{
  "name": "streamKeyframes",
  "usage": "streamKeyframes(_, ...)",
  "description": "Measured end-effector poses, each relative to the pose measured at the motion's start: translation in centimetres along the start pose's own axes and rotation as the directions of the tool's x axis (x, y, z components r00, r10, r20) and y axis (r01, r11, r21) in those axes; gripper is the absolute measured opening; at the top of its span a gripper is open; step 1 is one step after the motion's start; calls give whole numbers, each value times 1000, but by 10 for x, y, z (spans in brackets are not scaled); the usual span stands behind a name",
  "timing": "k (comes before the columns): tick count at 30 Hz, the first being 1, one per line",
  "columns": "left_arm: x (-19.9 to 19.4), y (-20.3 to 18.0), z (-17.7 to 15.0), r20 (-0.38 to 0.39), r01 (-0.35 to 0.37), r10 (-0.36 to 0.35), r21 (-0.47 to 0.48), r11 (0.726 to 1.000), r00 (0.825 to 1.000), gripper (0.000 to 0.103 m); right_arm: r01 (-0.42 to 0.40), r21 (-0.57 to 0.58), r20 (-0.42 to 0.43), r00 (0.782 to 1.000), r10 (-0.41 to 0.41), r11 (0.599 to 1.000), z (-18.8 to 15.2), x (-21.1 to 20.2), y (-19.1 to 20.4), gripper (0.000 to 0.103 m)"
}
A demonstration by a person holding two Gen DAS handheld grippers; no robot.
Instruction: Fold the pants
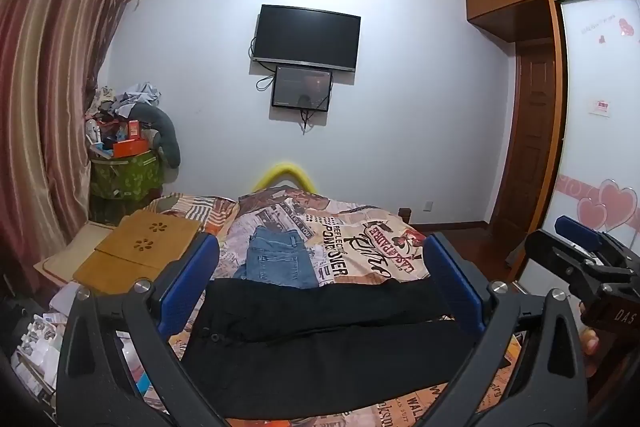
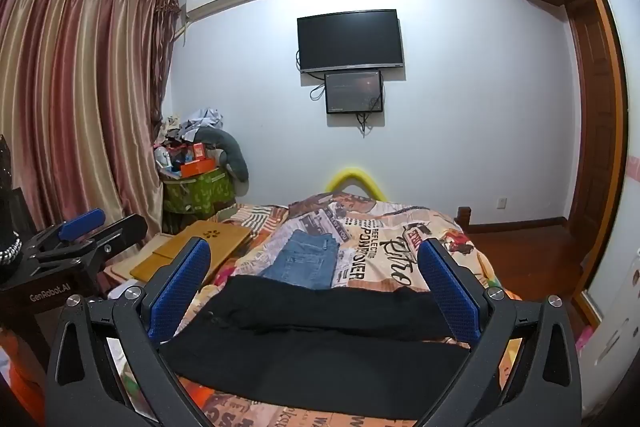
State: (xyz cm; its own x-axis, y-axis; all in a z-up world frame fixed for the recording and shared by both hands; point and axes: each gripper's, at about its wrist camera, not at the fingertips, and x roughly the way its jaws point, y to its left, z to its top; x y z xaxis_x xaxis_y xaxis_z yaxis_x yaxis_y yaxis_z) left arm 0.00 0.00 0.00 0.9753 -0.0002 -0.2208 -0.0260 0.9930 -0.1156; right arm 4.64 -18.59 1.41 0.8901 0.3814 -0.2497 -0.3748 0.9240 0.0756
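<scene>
Black pants (image 1: 320, 339) lie crosswise just ahead – both grippers (image 1: 320, 283) (image 2: 316, 291) spread wide, empty, neither nearer.

2 pants on bed: 1 black pair (image 1: 320, 343), 1 jeans (image 1: 280, 259); 2 wall screens (image 1: 307, 37); 2 grippers (image 1: 320, 287)

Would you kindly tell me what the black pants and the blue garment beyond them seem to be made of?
Black pants: apparently a soft, matte woven or knit cloth, without sheen; exact fabric unclear.
Blue garment: probably denim, given its faded blue surface, stitched seams and patch pocket.
</scene>
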Motion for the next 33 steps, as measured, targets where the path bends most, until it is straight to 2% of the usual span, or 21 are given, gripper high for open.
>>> streamKeyframes(17, -2, 0, -1, 10, -23, 23, 12, 1000, 1000, 103, -3, 10, -5, 1000, 3, 1000, 3, 2, 0, 103)
streamKeyframes(33, 3, -1, -4, 3, -17, 17, 15, 1000, 1000, 103, -2, 17, -12, 1000, 2, 1000, 3, 2, 0, 103)
